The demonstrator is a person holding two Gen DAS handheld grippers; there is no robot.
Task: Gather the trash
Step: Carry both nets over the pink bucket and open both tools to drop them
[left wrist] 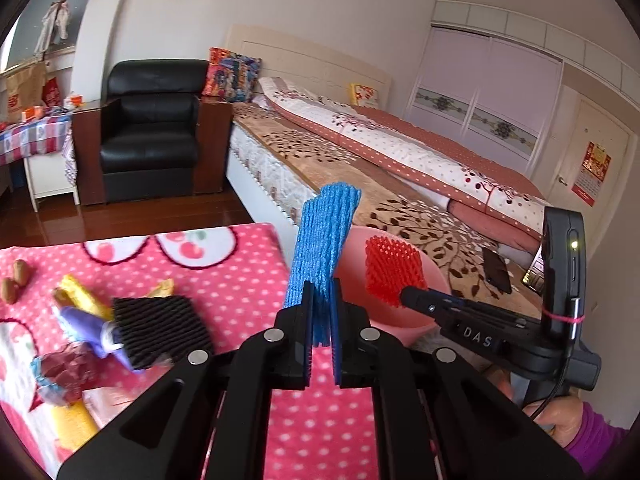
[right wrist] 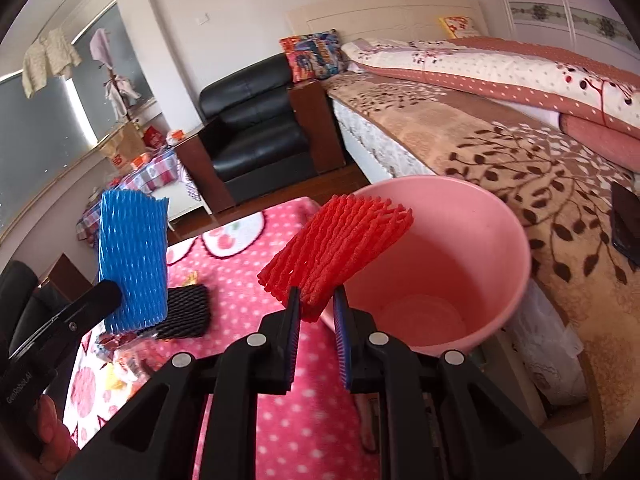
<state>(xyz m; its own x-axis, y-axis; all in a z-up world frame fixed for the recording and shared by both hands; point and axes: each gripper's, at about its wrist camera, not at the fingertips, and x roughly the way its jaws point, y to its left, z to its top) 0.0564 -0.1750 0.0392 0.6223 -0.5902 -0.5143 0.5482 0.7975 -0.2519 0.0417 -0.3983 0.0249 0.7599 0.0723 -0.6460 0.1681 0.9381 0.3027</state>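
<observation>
Two foam fruit nets are in the air at once, one per gripper. From the left wrist view, the left gripper (left wrist: 322, 344) is clamped on the lower end of a blue foam net (left wrist: 322, 248), which stands upright above its pads. Just to its right, the right gripper (left wrist: 404, 294) pinches a red foam net (left wrist: 394, 272) in front of the pink bucket (left wrist: 434, 280). One black foam net (left wrist: 160, 330) lies on the pink dotted blanket (left wrist: 224, 280) covering the worktop, beside a purple wrapper (left wrist: 86, 328), a crumpled red wrapper (left wrist: 66, 376), some yellow wrappers (left wrist: 80, 298) whose number I cannot tell, and two nuts (left wrist: 14, 280).

From the right wrist view, the right gripper (right wrist: 318, 316) grips the red foam net (right wrist: 340, 244) by one edge, the rest fanning out over the near rim of the pink bucket (right wrist: 516, 280), which looks empty. The blue foam net (right wrist: 134, 264) hangs to the left, still over the blanket.

To do this step well, I would carry each net fully past the rim and over the bucket's mouth before letting go, since such light foam could catch on the edge and fall outside. The red net seems nearly placed; the blue has further to go.
</observation>
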